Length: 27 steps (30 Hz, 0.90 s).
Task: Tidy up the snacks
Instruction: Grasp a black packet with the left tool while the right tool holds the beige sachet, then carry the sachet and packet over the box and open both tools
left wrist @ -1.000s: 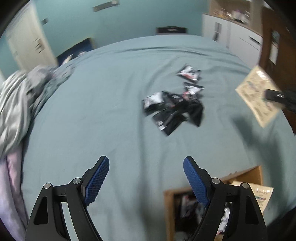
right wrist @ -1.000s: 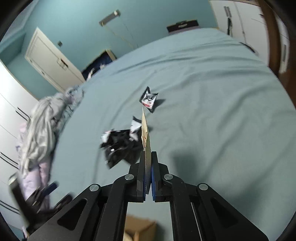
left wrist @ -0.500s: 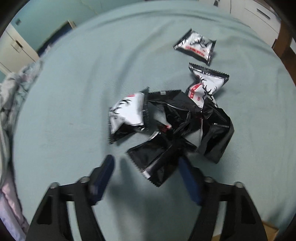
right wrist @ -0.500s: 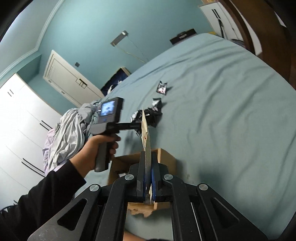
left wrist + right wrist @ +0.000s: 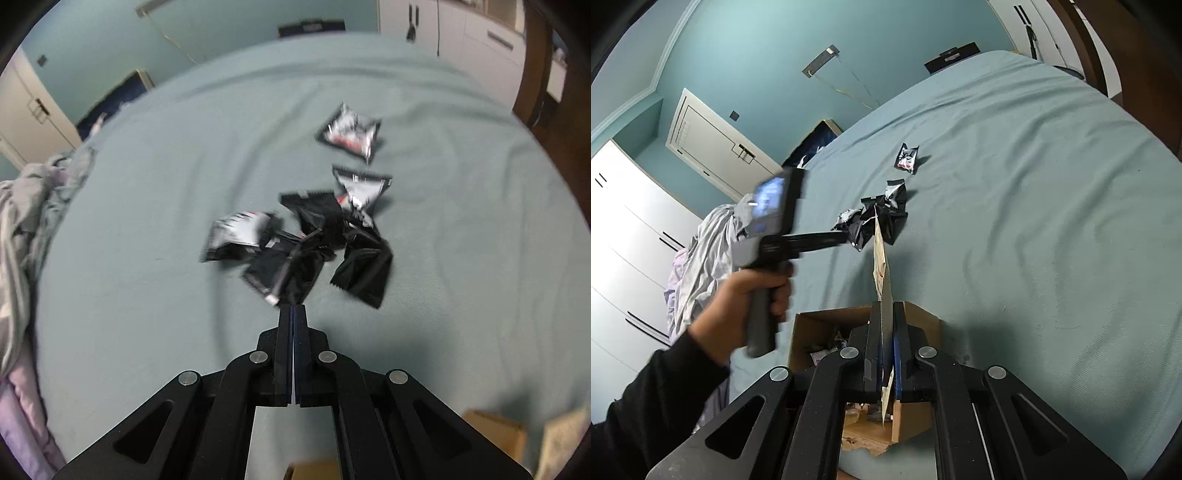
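Observation:
Several black and silver snack packets lie in a heap [image 5: 314,240] on the teal bed, with one silver packet [image 5: 351,134] apart further back. My left gripper [image 5: 292,308] is shut on the near edge of a black snack packet [image 5: 284,273] at the front of the heap. My right gripper [image 5: 884,310] is shut on a flat beige packet [image 5: 881,269], held edge-on above an open cardboard box [image 5: 827,325] with snacks inside. The left gripper also shows in the right wrist view [image 5: 846,238], at the heap [image 5: 877,219].
The teal bedspread [image 5: 461,221] fills both views. Crumpled grey and lilac bedding [image 5: 26,221] lies at the left edge. The box corner [image 5: 495,432] sits at the lower right of the left wrist view. White wardrobes [image 5: 628,240] and a dark wooden frame [image 5: 535,74] border the bed.
My left gripper has closed from wide open onto the black packet at the front of the heap. My right gripper keeps hold of the beige packet, still over the box.

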Available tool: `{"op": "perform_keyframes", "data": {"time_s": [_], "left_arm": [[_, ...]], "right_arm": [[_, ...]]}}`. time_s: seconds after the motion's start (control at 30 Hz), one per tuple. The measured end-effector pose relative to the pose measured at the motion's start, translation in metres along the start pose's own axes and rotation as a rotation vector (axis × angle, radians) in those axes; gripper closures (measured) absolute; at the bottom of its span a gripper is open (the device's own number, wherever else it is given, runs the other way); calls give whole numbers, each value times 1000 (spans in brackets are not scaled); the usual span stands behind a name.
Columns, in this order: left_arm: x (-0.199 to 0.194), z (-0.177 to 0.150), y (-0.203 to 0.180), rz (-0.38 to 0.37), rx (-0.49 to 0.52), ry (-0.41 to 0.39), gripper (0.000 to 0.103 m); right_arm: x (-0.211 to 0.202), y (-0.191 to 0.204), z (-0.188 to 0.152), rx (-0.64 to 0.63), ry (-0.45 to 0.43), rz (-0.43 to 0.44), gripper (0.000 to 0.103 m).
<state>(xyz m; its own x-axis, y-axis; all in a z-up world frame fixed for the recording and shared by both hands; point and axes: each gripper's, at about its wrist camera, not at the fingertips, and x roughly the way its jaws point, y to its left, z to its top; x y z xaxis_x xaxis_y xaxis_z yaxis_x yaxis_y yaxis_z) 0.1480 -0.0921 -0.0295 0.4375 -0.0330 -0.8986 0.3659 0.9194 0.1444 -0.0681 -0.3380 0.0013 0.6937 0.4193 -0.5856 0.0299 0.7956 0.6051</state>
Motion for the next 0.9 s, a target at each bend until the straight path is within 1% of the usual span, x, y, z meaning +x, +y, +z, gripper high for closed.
{"op": "perform_keyframes", "data": {"time_s": [0.07, 0.13, 0.17, 0.23, 0.33, 0.43, 0.53, 0.6, 0.63, 0.67, 0.7, 0.73, 0.77, 0.8, 0.83, 0.87, 0.9], "left_arm": [[-30, -8, 8, -23, -19, -36, 103], [-58, -22, 11, -47, -29, -69, 103], [-72, -25, 14, -71, -33, -84, 103], [-94, -41, 17, -117, -45, -111, 103], [-120, -71, 15, -209, -52, -136, 103], [-129, -94, 6, -281, -46, -136, 103], [-123, -119, -10, -326, -13, -137, 103], [-111, -129, -22, -356, 21, -94, 103], [-108, -132, -25, -363, 29, -85, 103], [-107, -135, -25, -363, 37, -92, 99], [-109, -136, -25, -357, 44, -101, 86], [-110, -136, -24, -349, 46, -113, 75], [-114, -137, -21, -337, 35, -139, 45], [-117, -137, -18, -323, 21, -169, 22], [-122, -138, -14, -307, 4, -210, 18], [-125, -139, -9, -285, -12, -243, 17], [-125, -138, -6, -268, -17, -246, 17]], "right_arm": [[-2, 7, -3, -26, -5, -13, 101], [-2, 11, -4, -43, -7, -24, 101], [-3, 14, -5, -50, -7, -31, 101], [-3, 18, -6, -58, -7, -35, 101], [-5, 21, -8, -68, -3, -42, 101], [-5, 23, -9, -80, 2, -61, 101], [-6, 27, -9, -93, 5, -73, 101], [-6, 28, -10, -99, 13, -73, 101], [-5, 29, -10, -102, 15, -76, 101], [-6, 31, -11, -106, 18, -77, 101], [-5, 32, -11, -112, 20, -74, 101], [-6, 33, -12, -121, 19, -74, 101], [-7, 36, -12, -134, 14, -77, 101], [-7, 37, -13, -146, 11, -77, 101], [-7, 38, -14, -154, 9, -75, 101], [-7, 40, -14, -161, 10, -71, 101], [-6, 41, -15, -167, 13, -71, 101]]}}
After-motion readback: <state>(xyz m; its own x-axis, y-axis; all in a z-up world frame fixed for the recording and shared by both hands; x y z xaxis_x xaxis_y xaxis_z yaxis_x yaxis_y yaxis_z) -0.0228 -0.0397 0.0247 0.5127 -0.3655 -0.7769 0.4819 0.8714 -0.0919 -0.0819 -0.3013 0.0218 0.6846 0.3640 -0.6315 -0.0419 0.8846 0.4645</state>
